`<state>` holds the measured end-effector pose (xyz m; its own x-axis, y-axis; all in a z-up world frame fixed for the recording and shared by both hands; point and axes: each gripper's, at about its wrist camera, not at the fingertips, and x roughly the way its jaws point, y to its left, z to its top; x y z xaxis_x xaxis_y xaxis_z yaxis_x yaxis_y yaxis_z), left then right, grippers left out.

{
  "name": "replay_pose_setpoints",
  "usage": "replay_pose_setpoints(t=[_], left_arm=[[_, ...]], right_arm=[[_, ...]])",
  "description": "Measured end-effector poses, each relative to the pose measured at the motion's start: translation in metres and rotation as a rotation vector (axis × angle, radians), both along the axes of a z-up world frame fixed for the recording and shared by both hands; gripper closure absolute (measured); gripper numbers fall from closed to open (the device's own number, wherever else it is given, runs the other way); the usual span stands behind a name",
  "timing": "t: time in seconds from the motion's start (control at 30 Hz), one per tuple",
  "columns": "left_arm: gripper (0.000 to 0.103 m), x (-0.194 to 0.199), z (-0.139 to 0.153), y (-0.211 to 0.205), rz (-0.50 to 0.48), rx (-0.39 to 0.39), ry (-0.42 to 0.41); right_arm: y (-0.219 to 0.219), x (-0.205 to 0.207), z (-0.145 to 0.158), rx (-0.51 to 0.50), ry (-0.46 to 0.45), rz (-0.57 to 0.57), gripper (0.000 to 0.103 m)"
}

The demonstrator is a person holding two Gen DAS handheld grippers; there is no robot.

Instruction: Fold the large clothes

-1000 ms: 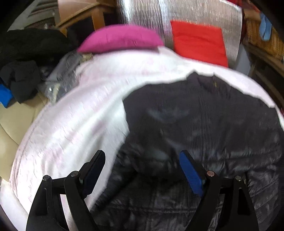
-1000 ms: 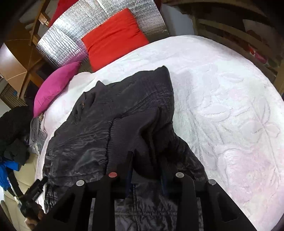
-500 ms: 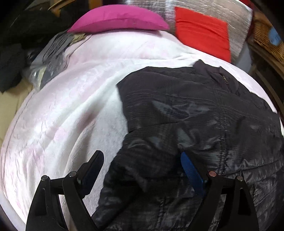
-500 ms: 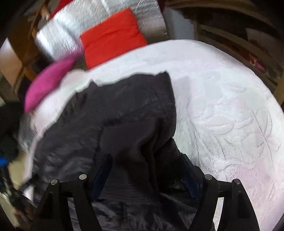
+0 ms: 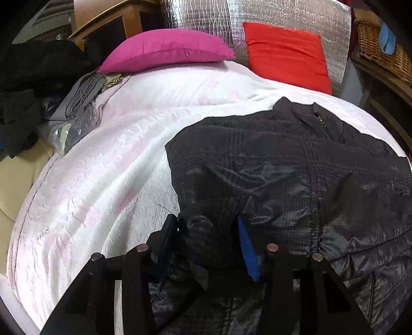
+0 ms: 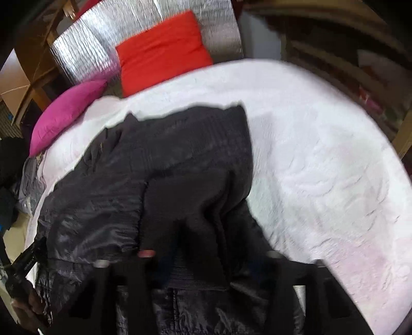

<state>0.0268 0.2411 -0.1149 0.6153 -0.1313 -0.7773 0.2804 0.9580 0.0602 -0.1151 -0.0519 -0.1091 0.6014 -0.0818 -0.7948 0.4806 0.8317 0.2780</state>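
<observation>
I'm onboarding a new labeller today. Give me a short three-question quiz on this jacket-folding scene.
1. True or false: the black jacket lies on a white bedspread.
2. Which pillow sits nearer the silver foil panel: A) magenta pillow B) red pillow C) a green one?
3. Fill in: fabric between the left gripper jaws belongs to the ____.

Key: 1 true. 2 B, it leans against the panel. 3 jacket; the jaws are closing on a bunched fold.

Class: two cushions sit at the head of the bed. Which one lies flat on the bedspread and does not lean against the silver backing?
The pink cushion lies flat on the white bedspread; the red cushion stands propped against the silver backing.
</observation>
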Motion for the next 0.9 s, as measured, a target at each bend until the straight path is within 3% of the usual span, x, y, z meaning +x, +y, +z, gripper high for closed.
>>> replay_pose_setpoints(t=[0.07, 0.13, 0.33, 0.4, 0.5, 0.6, 0.73, 0.87, 0.9], left_arm=[[0.05, 0.001, -0.002, -0.001, 0.003, 0.013, 0.002], [0.038, 0.003, -0.008, -0.003, 0.002, 0.028, 0.022], [0.037, -0.003, 0.0, -0.003, -0.01, 0.029, -0.01], [0.028, -0.003, -0.004, -0.007, -0.018, 0.051, 0.011], [0.027, -0.003, -0.003, -0.006, -0.018, 0.051, 0.013], [0.022, 0.003, 0.001, -0.001, -0.013, -0.002, 0.041], [0.022, 0.017, 0.004, 0.002, 0.02, -0.018, 0.039], [0.022, 0.025, -0.002, -0.002, 0.017, -0.006, 0.044], [0.022, 0.026, -0.003, -0.004, 0.013, 0.003, 0.041]], right_arm=[[-0.002, -0.002, 0.003, -0.001, -0.017, -0.009, 0.073], [-0.001, 0.002, -0.004, -0.006, 0.011, 0.007, 0.073], [-0.005, -0.003, 0.004, 0.011, -0.033, 0.001, 0.073], [-0.008, 0.0, -0.004, 0.041, -0.005, 0.013, 0.07], [-0.014, 0.0, -0.002, 0.087, -0.024, 0.005, 0.069], [-0.026, 0.0, 0.002, 0.144, -0.073, -0.007, 0.031], [-0.047, 0.011, 0.008, 0.163, -0.118, -0.047, 0.031], [-0.058, 0.034, 0.002, 0.156, -0.09, -0.065, 0.031], [-0.059, 0.041, -0.002, 0.154, -0.078, -0.067, 0.036]])
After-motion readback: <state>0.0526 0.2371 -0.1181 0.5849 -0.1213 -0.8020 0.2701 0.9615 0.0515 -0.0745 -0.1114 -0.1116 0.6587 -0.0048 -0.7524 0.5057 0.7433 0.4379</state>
